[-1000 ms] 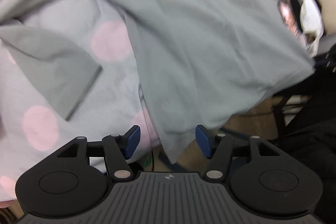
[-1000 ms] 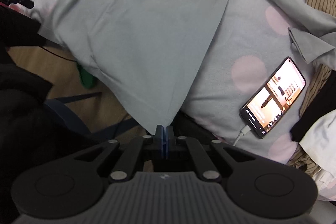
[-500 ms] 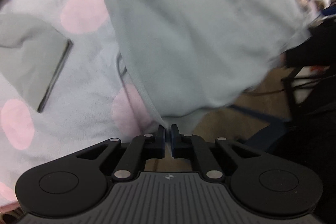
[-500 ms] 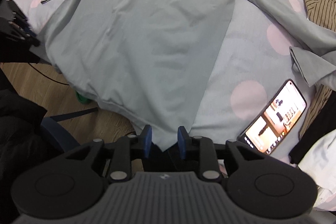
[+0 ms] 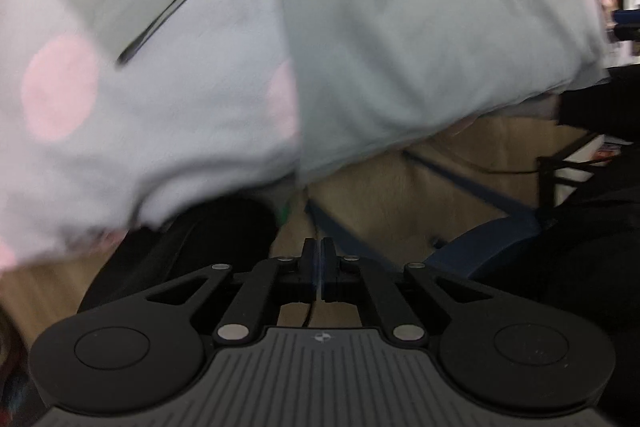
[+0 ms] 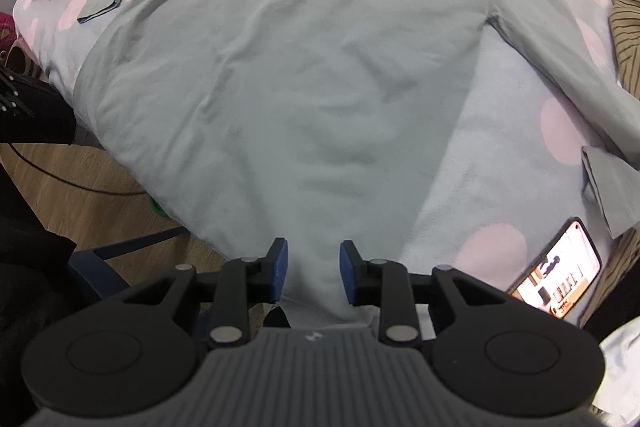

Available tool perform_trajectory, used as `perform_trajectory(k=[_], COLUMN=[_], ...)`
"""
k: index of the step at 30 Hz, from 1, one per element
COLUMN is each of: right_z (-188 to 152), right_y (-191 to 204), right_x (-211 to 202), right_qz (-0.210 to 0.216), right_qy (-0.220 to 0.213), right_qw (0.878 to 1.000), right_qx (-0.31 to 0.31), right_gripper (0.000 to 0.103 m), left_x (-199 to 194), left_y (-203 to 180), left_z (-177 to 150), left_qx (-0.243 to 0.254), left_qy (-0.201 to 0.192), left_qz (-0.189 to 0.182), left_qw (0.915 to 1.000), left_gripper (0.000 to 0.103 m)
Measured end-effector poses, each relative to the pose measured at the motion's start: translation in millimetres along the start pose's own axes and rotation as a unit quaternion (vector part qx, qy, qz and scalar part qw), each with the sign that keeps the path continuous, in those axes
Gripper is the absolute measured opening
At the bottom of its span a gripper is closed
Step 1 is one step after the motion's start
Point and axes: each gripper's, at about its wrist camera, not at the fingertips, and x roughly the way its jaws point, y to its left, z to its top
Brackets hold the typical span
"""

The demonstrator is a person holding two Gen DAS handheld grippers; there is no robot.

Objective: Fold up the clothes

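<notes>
While the soft, wrinkled grey-green long-sleeved shirt (image 6: 320, 67) lies flat on a pale blue pink-dotted bedspread (image 6: 500, 195), the right gripper (image 6: 313, 269) gapes over its hem; the left gripper (image 5: 319, 269) is pinched together, empty, above wooden floor (image 5: 400, 195).

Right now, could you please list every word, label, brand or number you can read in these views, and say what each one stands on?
No text can be read.
Phone: its lit screen shows pictures and small marks, too small and tilted to read.
Right gripper and left gripper: each body carries only a small round emblem, no letters.
Grey shirt: plain, no print or label visible.
</notes>
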Motion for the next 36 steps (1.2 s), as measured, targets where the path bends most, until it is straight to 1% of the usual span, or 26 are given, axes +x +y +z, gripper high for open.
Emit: perform_trajectory(k=[1, 2, 3, 4, 5, 6, 8, 9, 12, 14, 15, 16, 19, 23, 25, 26, 27, 30, 31, 32, 34, 36], right_z=[1, 3, 4, 6, 9, 11, 15, 18, 23, 26, 27, 28, 34, 46, 52, 54, 55, 59, 60, 61, 63, 64], right_y=[-1, -2, -5, -8, -11, -15, -26, -32, -58, -78, -88, -98, -122, -147, -158, -163, -169, -185, -191, -197, -206, -214], right_x=[0, 0, 0, -1, -2, -4, -7, -9, -13, -14, -13, -11, -3, 12, 18, 21, 24, 32, 35, 38, 45, 53], right_qz=[0.000, 0.001, 0.000, -0.002, -0.005, -0.007, -0.011, -0.013, -0.005, 0.010, 0.019, 0.027, 0.028, 0.007, 0.007, 0.014, 0.023, 0.050, 0.059, 0.068, 0.088, 0.112], right_qy=[-0.002, -0.005, -0.009, -0.016, -0.024, -0.032, -0.051, -0.062, -0.097, -0.124, -0.137, -0.149, -0.175, -0.195, -0.201, -0.206, -0.211, -0.227, -0.232, -0.237, -0.244, -0.245], right_qw=[1.000, 1.000, 1.000, 1.000, 0.999, 0.999, 0.997, 0.995, 0.986, 0.975, 0.968, 0.960, 0.943, 0.925, 0.919, 0.913, 0.906, 0.882, 0.874, 0.865, 0.846, 0.826], right_qx=[0.002, 0.006, 0.010, 0.018, 0.026, 0.036, 0.059, 0.072, 0.133, 0.184, 0.209, 0.234, 0.283, 0.327, 0.339, 0.352, 0.366, 0.409, 0.423, 0.437, 0.465, 0.495], right_gripper=[0.032, 0.033, 0.034, 0.035, 0.035, 0.035, 0.036, 0.037, 0.038, 0.039, 0.039, 0.040, 0.040, 0.038, 0.035, 0.035, 0.035, 0.035, 0.037, 0.040, 0.040, 0.042], left_x=[-6, -13, -20, -27, -35, -44, -61, -69, -88, -97, -100, -99, -93, -75, -67, -64, -61, -55, -53, -51, -46, -39], left_y=[-2, -4, -4, -3, 0, 4, 12, 17, 41, 56, 63, 68, 82, 98, 105, 108, 112, 126, 130, 133, 140, 148], left_z=[3, 7, 12, 18, 25, 33, 49, 57, 84, 102, 110, 116, 134, 152, 163, 167, 170, 177, 178, 179, 182, 184], left_qx=[0.012, 0.023, 0.029, 0.031, 0.029, 0.023, 0.012, 0.002, -0.050, -0.086, -0.101, -0.109, -0.133, -0.159, -0.166, -0.171, -0.181, -0.226, -0.239, -0.250, -0.272, -0.296], left_qy=[-0.016, -0.035, -0.052, -0.069, -0.087, -0.108, -0.150, -0.173, -0.246, -0.290, -0.309, -0.320, -0.331, -0.321, -0.320, -0.323, -0.328, -0.343, -0.347, -0.352, -0.359, -0.367], left_qz=[0.001, 0.006, 0.011, 0.014, 0.017, 0.019, 0.023, 0.023, 0.001, -0.023, -0.032, -0.034, -0.032, -0.034, -0.041, -0.046, -0.053, -0.088, -0.097, -0.102, -0.114, -0.130], left_qw=[0.9998, 0.9991, 0.9982, 0.9971, 0.9956, 0.9937, 0.9884, 0.9847, 0.9681, 0.9528, 0.9451, 0.9405, 0.9336, 0.9329, 0.9318, 0.9295, 0.9258, 0.9074, 0.9015, 0.8964, 0.8855, 0.8720], left_gripper=[0.004, 0.013, 0.019, 0.028, 0.032, 0.034, 0.043, 0.044, 0.046, 0.050, 0.051, 0.051, 0.051, 0.048, 0.048, 0.048, 0.048, 0.048, 0.048, 0.048, 0.048, 0.048])
